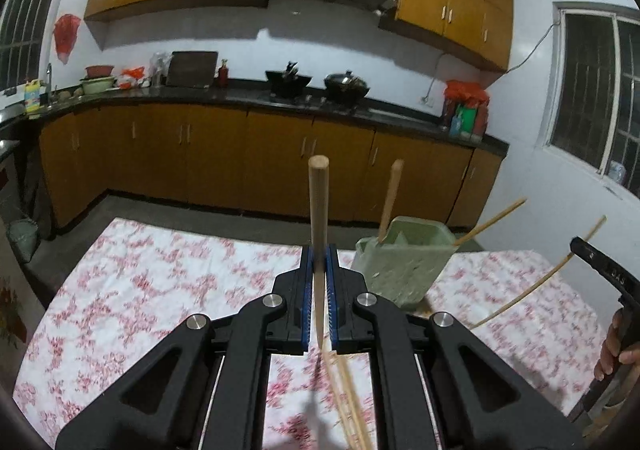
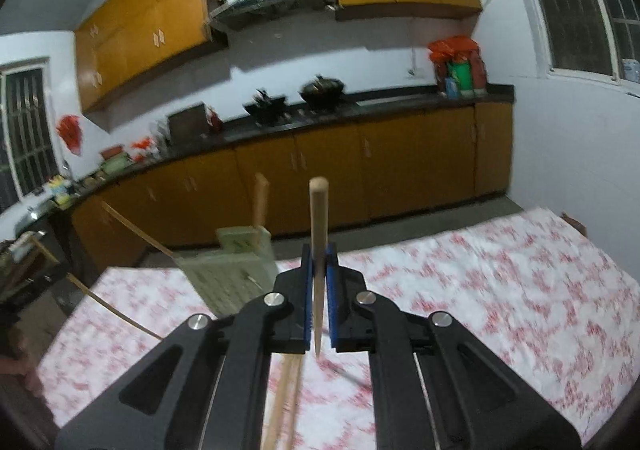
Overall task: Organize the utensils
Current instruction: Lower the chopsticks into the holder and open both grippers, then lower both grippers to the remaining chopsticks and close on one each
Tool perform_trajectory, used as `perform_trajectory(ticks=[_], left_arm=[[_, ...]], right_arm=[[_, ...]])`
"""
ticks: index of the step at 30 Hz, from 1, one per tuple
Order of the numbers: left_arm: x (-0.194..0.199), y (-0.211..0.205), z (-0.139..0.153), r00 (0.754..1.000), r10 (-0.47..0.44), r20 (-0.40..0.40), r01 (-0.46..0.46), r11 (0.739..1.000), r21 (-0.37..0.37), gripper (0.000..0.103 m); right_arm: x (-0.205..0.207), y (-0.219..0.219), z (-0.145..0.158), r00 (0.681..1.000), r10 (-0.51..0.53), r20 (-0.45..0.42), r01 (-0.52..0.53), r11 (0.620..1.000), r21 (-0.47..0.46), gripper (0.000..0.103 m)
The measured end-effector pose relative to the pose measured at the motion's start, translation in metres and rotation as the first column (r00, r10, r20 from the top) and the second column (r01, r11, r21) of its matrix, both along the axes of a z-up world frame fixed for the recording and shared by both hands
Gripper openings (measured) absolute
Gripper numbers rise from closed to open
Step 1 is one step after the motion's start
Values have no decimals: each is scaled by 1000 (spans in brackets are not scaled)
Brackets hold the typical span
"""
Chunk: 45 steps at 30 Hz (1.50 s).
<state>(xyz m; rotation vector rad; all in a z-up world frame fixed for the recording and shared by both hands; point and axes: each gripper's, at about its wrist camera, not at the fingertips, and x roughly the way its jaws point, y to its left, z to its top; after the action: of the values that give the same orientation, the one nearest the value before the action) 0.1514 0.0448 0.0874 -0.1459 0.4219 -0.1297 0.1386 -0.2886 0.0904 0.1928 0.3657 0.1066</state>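
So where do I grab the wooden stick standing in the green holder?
Its bare upper shaft, from above: the wooden stick leans up out of the green holder, lower end hidden. Left claw holds a chopstick, right claw another; free one first.

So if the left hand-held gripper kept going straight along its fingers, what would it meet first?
Probably nothing close: the left hand-held gripper, shut on a chopstick, points past the green holder on its right, over the tablecloth; depth unclear.

Matt wooden chopstick, green plastic holder (printed cloth beneath)
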Motion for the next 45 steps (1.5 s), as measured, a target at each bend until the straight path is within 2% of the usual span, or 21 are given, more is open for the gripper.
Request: perform_trajectory(ticks=[7,12,15,18,22,28,31,32,33,35,40,43,45], left_arm=[[-3,-21,40,993,-43,114,47,998,-36,7],[3,-44,71,968,-23,249,36,998,-50,7],[14,-56,82,952,1,306,15,999,-48,7],[28,-64,78,948,12,319,4,999,-50,7],[49,-73,58,956,19,294,-8,999,-39,7],[75,-77,27,983,-9,184,19,999,-50,7],[75,-72,26,985,-13,173,24,998,-63,9],[73,-70,28,984,-10,175,21,998,-63,14],[70,-67,31,983,-7,184,20,998,-68,25],[65,-62,35,979,-2,204,18,997,-78,37],[38,-48,49,966,2,258,27,994,-109,40],[15,-35,50,960,16,281,21,991,-129,41],[-1,-25,45,957,43,286,-5,991,-132,46]], right_arm=[[1,19,48,989,62,133,-69,997,46,8],[8,34,69,969,36,245,-51,997,54,8],[21,39,73,962,21,273,-38,998,57,8],[38,46,68,964,16,265,-26,999,34,8],[60,50,53,976,20,217,-25,999,20,8],[78,58,32,989,46,138,-45,999,-12,9],[73,58,32,988,49,143,-47,999,-19,20],[70,58,34,987,47,151,-45,999,-17,25],[66,57,35,986,45,159,-43,999,-14,27],[57,53,41,984,35,177,-34,999,-9,28],[29,30,46,981,-28,192,26,1000,11,34],[17,10,35,984,-95,153,95,995,6,37],[13,-4,17,986,-135,98,136,991,-5,37]])
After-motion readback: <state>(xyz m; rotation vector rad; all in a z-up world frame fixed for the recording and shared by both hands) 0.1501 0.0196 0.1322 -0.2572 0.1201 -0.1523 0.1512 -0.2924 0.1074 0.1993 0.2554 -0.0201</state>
